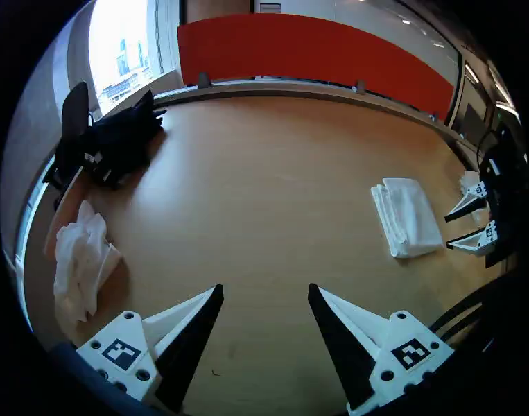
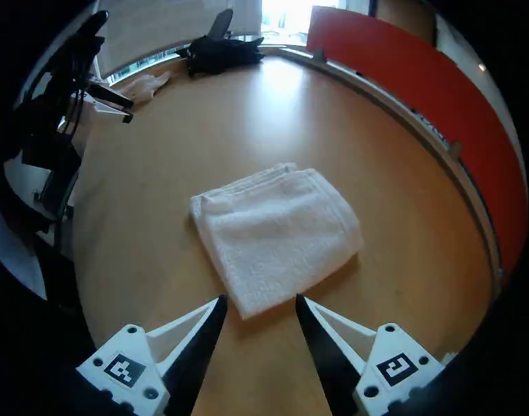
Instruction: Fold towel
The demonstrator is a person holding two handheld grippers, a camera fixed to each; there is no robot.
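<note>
A white towel lies folded into a thick rectangle on the wooden table, just beyond my right gripper, which is open with nothing between its fingers. The same folded towel appears at the right in the left gripper view, with the right gripper beside it on its far right. My left gripper hovers open over bare table, well to the left of the towel. A heap of crumpled white towels lies at the table's left edge.
A black bag sits at the table's far left corner by a dark chair. A red partition runs along the table's far edge. The crumpled towels and bag also appear far off in the right gripper view.
</note>
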